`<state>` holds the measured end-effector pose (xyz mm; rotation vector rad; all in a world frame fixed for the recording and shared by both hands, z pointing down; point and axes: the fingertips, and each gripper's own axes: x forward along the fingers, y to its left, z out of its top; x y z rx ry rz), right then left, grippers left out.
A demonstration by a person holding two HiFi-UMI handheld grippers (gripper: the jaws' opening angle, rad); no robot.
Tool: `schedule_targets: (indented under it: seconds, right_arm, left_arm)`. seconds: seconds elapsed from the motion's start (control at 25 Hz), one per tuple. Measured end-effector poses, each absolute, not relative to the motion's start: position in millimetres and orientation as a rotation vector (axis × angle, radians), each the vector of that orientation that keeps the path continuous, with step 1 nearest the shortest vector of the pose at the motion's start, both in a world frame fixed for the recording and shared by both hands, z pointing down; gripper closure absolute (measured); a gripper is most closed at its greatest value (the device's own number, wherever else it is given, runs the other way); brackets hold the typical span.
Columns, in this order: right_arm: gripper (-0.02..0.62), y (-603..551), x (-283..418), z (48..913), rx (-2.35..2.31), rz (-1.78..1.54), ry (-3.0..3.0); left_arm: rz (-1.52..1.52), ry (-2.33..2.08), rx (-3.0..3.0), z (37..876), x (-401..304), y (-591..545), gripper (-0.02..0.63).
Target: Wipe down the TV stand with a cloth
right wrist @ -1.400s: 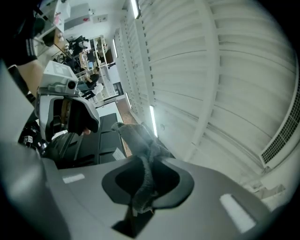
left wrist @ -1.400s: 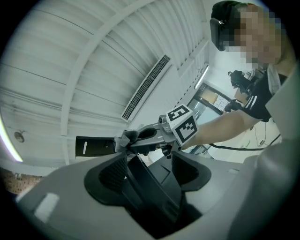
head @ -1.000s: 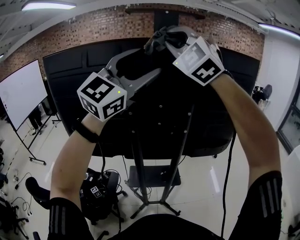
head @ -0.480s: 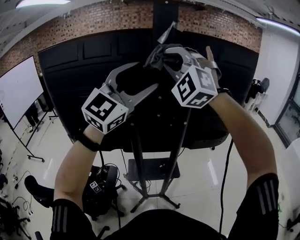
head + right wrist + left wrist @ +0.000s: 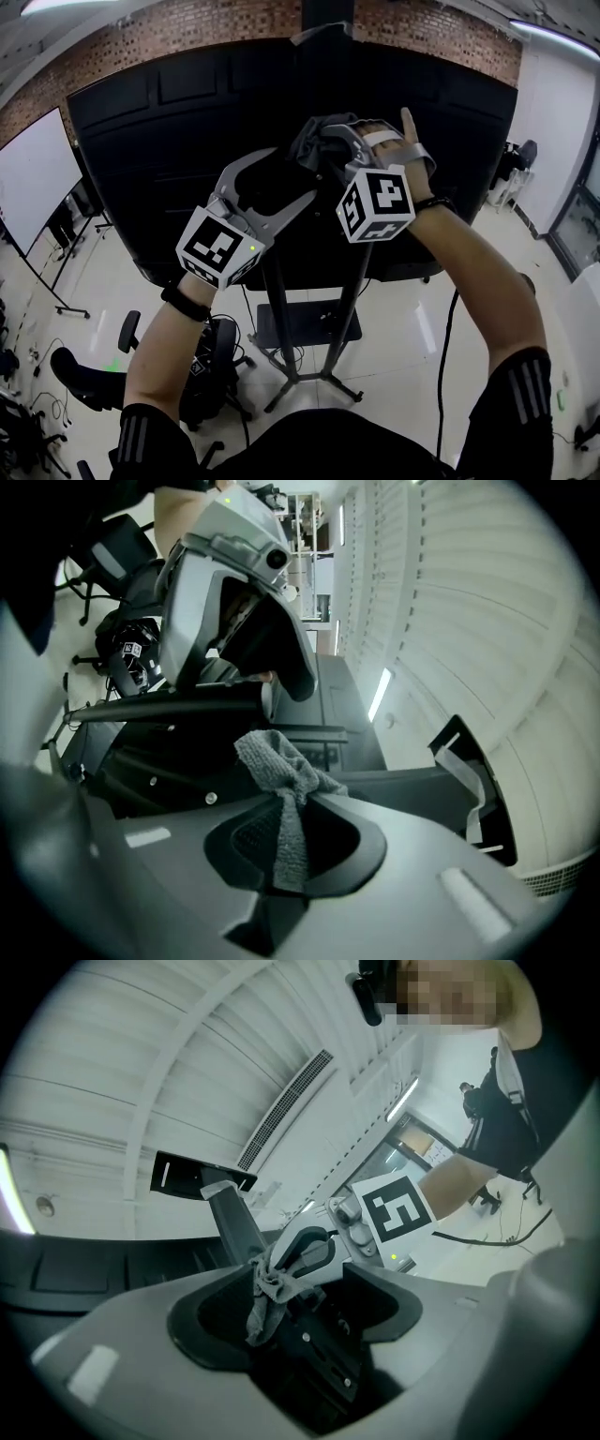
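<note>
The right tongs [image 5: 322,142] are clamping a bunched grey cloth [image 5: 307,148] at its middle, with loose ends spilling out past both jaws. They are holding it high up against the black back panel [image 5: 159,141] of the screen, just beside the centre column of the TV stand [image 5: 277,323]. Whether the cloth is actually touching the column is not showing clearly. The left tongs [image 5: 289,176] are standing wide apart with nothing between them, hovering just below and left of the cloth, tips pointing toward it. The panel's lower edge is running behind both forearms. Below it the stand's uprights are dropping to a splayed base on pale floor [image 5: 403,356]. The floor is lying open right of the base, apart from a hanging cable [image 5: 448,356]. Office chairs [image 5: 89,380] are crowding the lower left, and a whiteboard [image 5: 37,178] is standing well apart at the left.
</note>
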<state>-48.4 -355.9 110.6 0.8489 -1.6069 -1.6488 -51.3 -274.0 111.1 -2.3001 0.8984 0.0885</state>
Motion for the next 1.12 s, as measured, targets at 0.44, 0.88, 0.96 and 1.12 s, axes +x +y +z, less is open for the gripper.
schedule_targets:
  seconds: [0.44,0.88,0.96,1.12]
  right_arm:
    - [0.554,-356,-50,196,0.735,-1.673,-1.404]
    - [0.555,-358,-46,284,0.686,-1.592,-1.398]
    - [0.554,-357,-45,296,0.701,-1.574,-1.405]
    - [0.555,-360,-46,320,0.687,-1.576,-1.388]
  left_arm:
    - [0.1,0.979,-2.305,173,-55,-259,0.285]
    - [0.069,1.049,-2.426,247,-58,-262,0.285]
    - [0.088,1.067,-2.451,257,-59,-262,0.285]
    - [0.079,1.077,-2.486,276,-57,-262,0.285]
